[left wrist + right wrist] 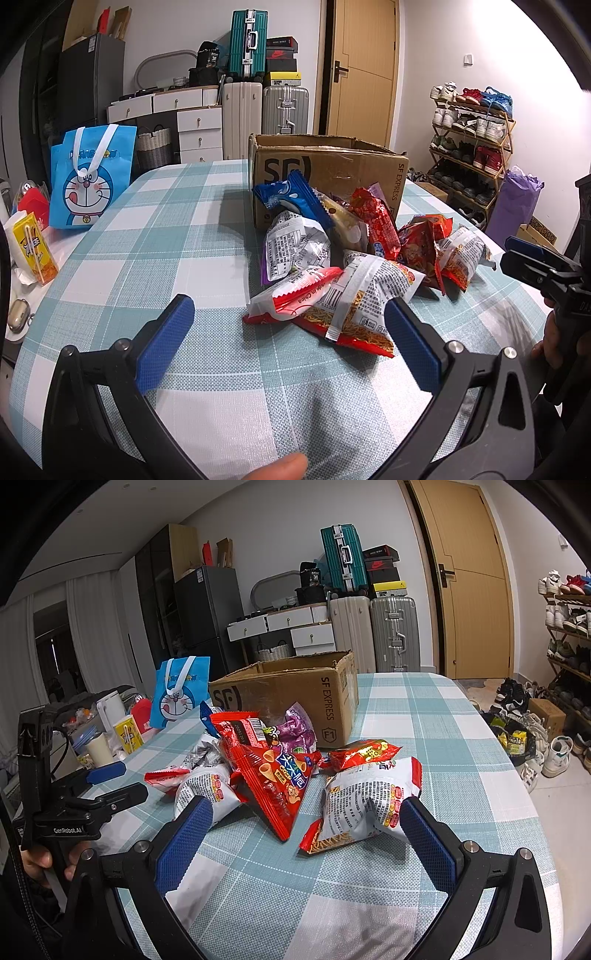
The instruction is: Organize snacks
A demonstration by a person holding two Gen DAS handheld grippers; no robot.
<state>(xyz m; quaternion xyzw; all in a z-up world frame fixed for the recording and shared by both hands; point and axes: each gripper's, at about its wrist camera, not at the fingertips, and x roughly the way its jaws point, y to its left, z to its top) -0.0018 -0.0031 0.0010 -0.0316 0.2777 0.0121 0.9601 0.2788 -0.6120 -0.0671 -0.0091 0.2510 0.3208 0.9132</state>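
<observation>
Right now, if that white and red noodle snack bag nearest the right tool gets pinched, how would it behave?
The noodle snack bag looks puffed and crinkled, so it would probably dent and feel light. Its glossy film may slip between the right tool pads. The strands inside look brittle, so a hard squeeze might crush them.

A heap of snack packets (343, 258) lies on the table (166, 236), directly before the box (325, 166). A bag (90, 177) stands well left of the box, suitcases (266, 107) behind it.

Left tongs (288, 343) agape (empty) near snack pile (347, 258), cardboard box (325, 166) behind.
</observation>
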